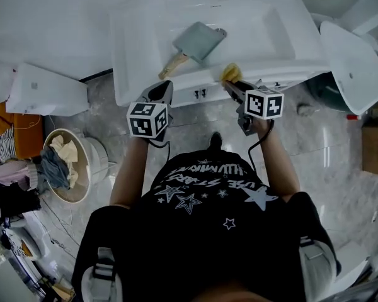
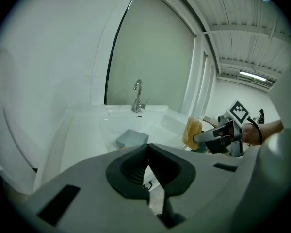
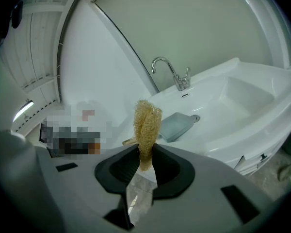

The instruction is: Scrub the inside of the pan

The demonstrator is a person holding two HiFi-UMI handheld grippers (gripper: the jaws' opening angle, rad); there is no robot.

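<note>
Pan (image 1: 198, 41) lies in the sink (image 1: 132, 55), with both grippers at its front edge.
The right gripper (image 3: 144, 161) pinches a yellow scrubber (image 3: 146, 125); the left gripper (image 2: 146, 168) has its jaws pressed together, empty.

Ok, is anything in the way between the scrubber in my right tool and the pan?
Nothing visible. The pan lies alone in the sink basin; the right tool, shut on the scrubber, hovers at the front rim, so only that rim needs clearing.
</note>
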